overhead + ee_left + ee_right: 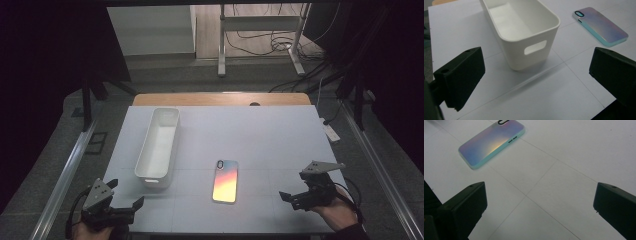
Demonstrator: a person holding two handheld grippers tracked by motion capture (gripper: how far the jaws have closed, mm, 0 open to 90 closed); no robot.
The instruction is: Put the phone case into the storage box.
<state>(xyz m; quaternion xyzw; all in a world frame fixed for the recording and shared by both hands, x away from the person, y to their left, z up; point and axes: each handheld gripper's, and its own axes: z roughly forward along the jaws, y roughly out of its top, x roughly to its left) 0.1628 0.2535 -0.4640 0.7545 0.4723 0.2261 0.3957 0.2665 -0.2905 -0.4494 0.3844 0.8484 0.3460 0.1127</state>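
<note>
In the high view your table (pixel 280 145) has a wide bare stretch across its right half and along the near edge, so there is open room between your two tools. The white bin (pixel 158 146) lies lengthwise in the left centre of that frame, its near end close to your left gripper (pixel 125 194), which sits at the lower left corner, right at the table's near edge. The phone case (pixel 225 180) lies flat just below the frame's centre, well apart from the bin and from both tools. Your right gripper (pixel 300 191) hovers at the lower right, near the table's right edge, with your hand (pixel 336 210) under it. In the left gripper view the bin's handle cutout faces you at centre, while the bin's far end is cut off at the top; the case sits in the upper right. In the right gripper view the case's camera end is clipped by the upper left edge. Whether anything lies on the bin's floor at its far end is hard to make out. Both tools stand spread wide: each pair of black jaws sits at opposite lower corners of its own view, holding nothing and touching nothing.
</note>
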